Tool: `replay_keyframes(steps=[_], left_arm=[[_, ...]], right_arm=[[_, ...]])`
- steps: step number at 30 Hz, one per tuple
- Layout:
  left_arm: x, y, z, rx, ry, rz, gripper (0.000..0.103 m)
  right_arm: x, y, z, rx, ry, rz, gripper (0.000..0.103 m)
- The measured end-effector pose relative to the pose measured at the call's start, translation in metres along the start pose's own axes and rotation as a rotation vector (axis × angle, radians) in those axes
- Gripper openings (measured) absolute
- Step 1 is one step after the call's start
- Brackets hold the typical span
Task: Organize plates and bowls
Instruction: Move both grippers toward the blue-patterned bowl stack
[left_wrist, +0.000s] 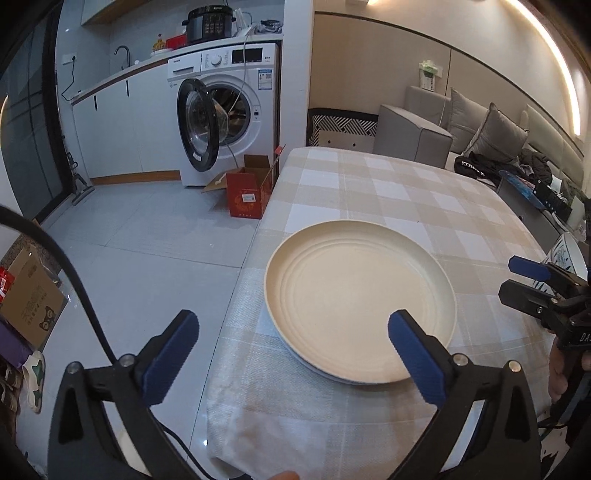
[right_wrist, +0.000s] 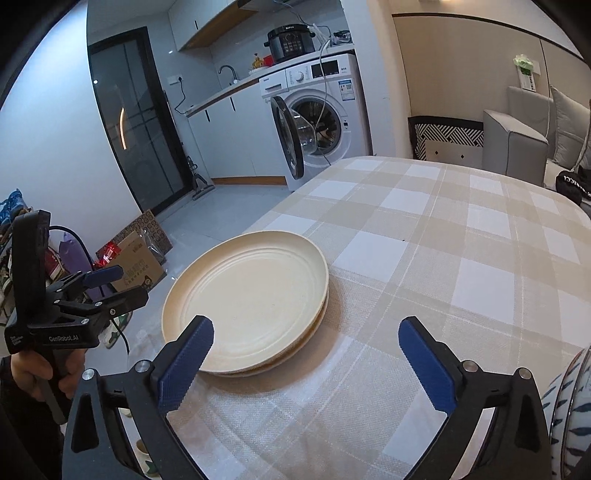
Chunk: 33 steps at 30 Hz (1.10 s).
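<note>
A stack of cream plates (left_wrist: 360, 308) sits near the left edge of the checked table (left_wrist: 399, 192); it also shows in the right wrist view (right_wrist: 247, 299). My left gripper (left_wrist: 293, 356) is open and empty, its right finger over the stack's near rim. My right gripper (right_wrist: 306, 363) is open and empty, just right of the stack, its left finger over the rim. A white bowl with a blue pattern (right_wrist: 570, 413) stands at the right, partly cut off; it also shows behind the right gripper in the left wrist view (left_wrist: 565, 254).
The table's left edge drops to a tiled floor (left_wrist: 147, 251). A red box (left_wrist: 247, 192) and a washing machine with its door open (left_wrist: 221, 122) stand beyond. Cardboard boxes (right_wrist: 136, 262) lie on the floor at left. A grey sofa (left_wrist: 461, 129) is behind the table.
</note>
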<state>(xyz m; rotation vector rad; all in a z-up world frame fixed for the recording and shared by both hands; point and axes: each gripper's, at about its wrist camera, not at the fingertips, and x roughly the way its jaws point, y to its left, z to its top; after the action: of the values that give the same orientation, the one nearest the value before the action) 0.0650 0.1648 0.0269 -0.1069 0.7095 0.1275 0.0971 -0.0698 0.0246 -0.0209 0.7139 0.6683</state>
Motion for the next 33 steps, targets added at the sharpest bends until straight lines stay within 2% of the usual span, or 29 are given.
replay_keyframes(steps=[7,12,19,33], left_arm=[[-0.021,-0.028,-0.003,0.036,-0.062,-0.031,0.103],[-0.030,-0.044,-0.004,0.042,-0.076,-0.064,0.103],[-0.036,-0.088,-0.002,0.106,-0.097,-0.113,0.103],[-0.013,-0.165,-0.005,0.194,-0.045,-0.219,0.103]], right_arm=[[-0.028,0.000,-0.015,0.003,-0.057,-0.009,0.102],[-0.051,-0.002,-0.021,-0.005,-0.092,-0.028,0.102],[-0.096,-0.014,-0.033,0.006,-0.145,-0.074,0.103],[-0.188,-0.075,-0.085,0.085,-0.187,-0.202,0.103]])
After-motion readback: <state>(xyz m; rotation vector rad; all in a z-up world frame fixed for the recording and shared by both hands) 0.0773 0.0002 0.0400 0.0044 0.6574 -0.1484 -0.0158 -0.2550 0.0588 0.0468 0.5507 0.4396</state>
